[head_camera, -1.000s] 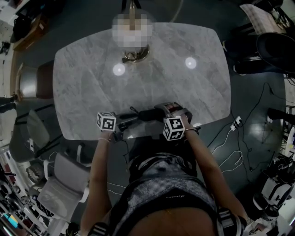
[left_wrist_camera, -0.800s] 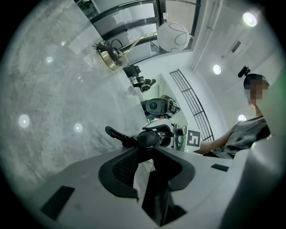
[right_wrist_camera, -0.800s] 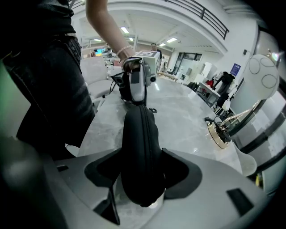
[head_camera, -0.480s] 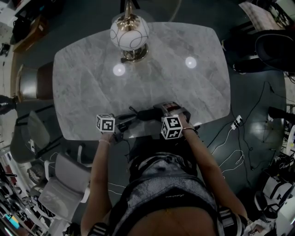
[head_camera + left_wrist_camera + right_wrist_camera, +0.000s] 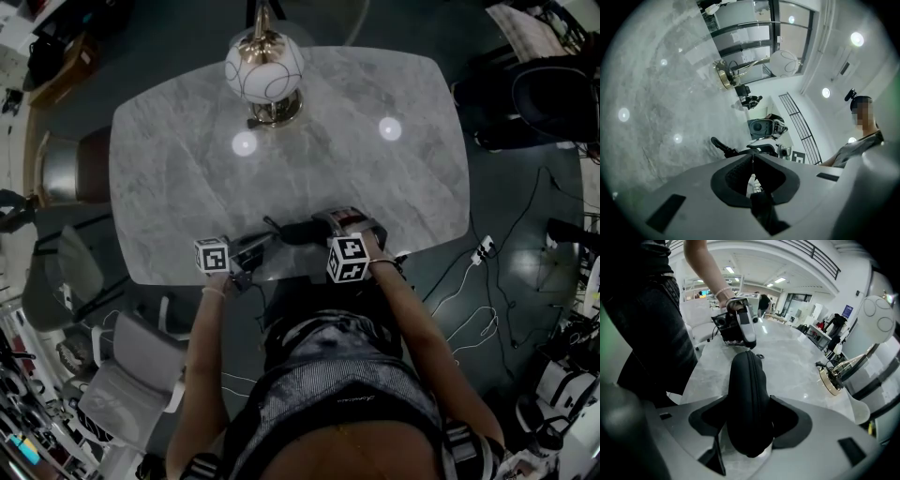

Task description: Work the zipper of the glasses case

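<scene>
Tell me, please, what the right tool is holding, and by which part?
The right tool holds the black glasses case, clamped across its sides near one end.

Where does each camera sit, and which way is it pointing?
Head view: on the person's head, steeply down onto the table; both forearms show.
Left gripper view: on the left gripper, along its closing jaws, nothing discernible between them, toward the lamp.
Right gripper view: on the right gripper, along jaws clamped on the glasses case, toward the left gripper.
All share the lamp.
</scene>
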A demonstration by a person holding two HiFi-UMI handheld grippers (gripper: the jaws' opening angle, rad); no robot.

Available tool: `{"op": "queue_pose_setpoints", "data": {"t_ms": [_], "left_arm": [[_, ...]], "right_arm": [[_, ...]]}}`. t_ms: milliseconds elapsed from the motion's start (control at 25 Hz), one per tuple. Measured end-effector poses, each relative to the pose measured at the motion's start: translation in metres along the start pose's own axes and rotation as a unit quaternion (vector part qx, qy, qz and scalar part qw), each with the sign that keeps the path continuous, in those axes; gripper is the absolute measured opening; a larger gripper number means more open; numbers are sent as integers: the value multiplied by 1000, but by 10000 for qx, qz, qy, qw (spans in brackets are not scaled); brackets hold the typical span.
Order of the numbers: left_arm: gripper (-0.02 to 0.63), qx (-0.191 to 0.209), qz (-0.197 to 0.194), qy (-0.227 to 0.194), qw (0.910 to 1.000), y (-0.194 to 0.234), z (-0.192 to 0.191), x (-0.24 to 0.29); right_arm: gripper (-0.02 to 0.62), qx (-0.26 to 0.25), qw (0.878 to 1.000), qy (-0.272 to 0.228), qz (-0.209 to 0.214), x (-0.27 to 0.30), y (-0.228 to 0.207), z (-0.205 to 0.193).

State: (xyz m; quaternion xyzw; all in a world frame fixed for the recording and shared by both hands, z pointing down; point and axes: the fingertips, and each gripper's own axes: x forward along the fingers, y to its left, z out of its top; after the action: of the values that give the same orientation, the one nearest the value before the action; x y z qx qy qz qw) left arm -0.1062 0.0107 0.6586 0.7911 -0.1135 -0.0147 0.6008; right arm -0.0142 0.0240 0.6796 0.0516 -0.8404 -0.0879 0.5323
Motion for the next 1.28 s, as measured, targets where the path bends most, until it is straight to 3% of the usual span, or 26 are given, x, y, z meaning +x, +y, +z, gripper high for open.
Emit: {"op": "queue_pose_setpoints", "data": {"t_ms": [200, 480, 600, 840, 1080, 1280], "left_arm": [[20, 155, -55, 296, 9994, -2, -4, 11], [21, 56, -86, 292, 9995, -3, -2, 12], [21, 89, 82, 403, 9991, -4, 1, 15], [6, 456, 796, 770, 9928, -6, 2, 15], [3, 322, 844, 538, 9945, -11, 3, 15], [3, 502, 884, 592, 9931, -20, 6, 31]], "right_arm": [[316, 30, 10000, 2, 1, 0, -1, 1], [316, -4, 10000, 20, -12, -1, 0, 1], [316, -14, 10000, 39, 0, 0, -1, 1], [316, 8, 9999, 121, 18, 0, -1, 0], [316, 27, 9998, 216, 23, 2, 0, 0], [316, 47, 9995, 307, 65, 5, 1, -3]]}}
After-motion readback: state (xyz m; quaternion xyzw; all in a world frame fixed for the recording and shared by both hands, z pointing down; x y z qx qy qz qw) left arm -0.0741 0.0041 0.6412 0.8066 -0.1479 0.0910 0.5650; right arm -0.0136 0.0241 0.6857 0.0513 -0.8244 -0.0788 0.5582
